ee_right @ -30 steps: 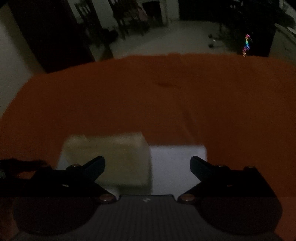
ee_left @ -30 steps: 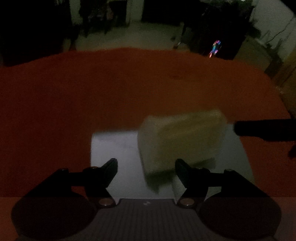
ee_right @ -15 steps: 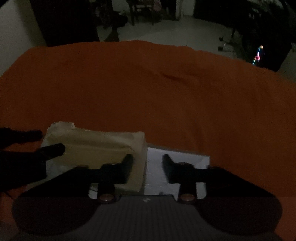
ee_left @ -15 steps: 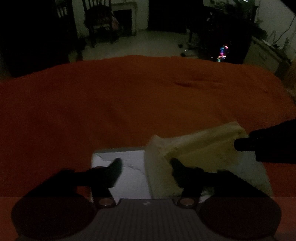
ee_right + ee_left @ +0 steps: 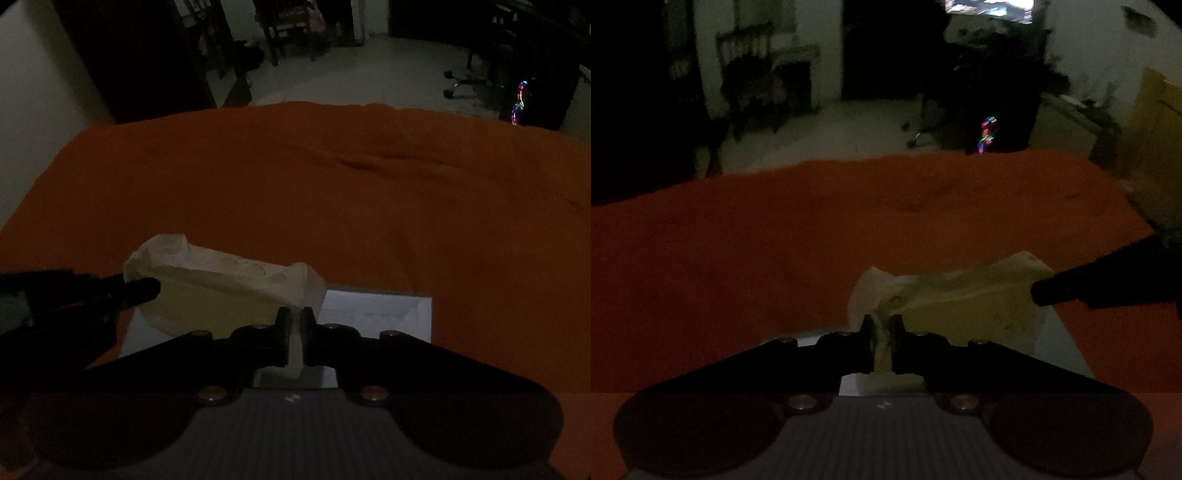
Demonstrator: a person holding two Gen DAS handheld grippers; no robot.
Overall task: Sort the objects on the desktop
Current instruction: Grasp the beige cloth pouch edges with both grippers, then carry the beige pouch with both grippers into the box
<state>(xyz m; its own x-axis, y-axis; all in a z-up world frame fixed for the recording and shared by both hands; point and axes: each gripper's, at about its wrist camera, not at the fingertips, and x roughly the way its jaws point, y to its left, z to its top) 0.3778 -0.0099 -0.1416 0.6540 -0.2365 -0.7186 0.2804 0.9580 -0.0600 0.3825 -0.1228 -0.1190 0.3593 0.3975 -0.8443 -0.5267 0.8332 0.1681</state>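
Dimly lit: soft pale yellow pack (image 5: 964, 306), crinkled plastic, blocky, held above a flat white sheet (image 5: 373, 310) on the orange-clothed desk (image 5: 332, 192). Left tool (image 5: 882, 343) pinches its left corner, right tool (image 5: 294, 343) its right corner; long axis runs between them.

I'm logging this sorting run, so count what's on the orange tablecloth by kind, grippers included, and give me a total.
Pale soft packet: 1
White flat sheet: 1
Grippers: 2, left gripper, right gripper
Total: 4
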